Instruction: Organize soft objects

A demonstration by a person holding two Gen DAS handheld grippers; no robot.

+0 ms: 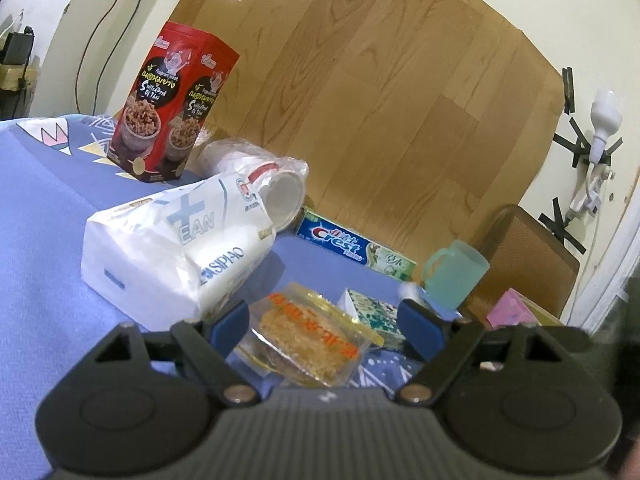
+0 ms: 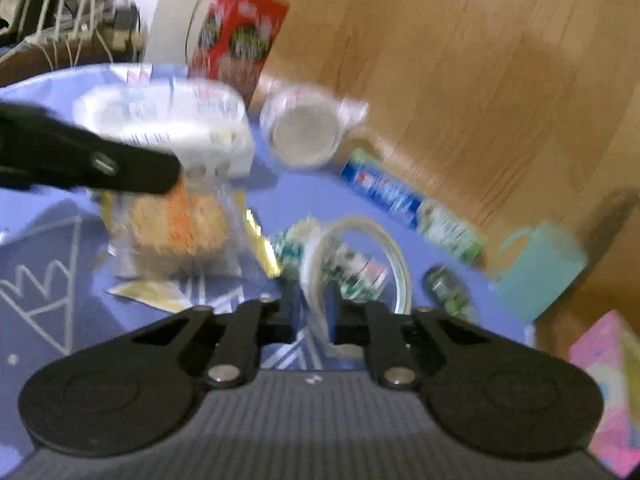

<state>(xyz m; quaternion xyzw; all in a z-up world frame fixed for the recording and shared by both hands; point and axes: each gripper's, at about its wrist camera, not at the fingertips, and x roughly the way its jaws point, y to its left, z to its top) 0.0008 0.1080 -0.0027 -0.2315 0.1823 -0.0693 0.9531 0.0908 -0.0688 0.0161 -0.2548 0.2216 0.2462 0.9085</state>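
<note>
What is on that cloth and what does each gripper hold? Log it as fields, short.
surface: blue patterned cloth
left gripper: open; snack packet lies between its pads, not clamped
right gripper: shut on the rim of a white ring; view blurred
tissue pack: lying on the cloth, beyond the left gripper
red box: upright, behind the tissue pack
toothpaste box: lying flat near the cloth's far edge
teal cup: upright, beside the toothpaste box
</note>
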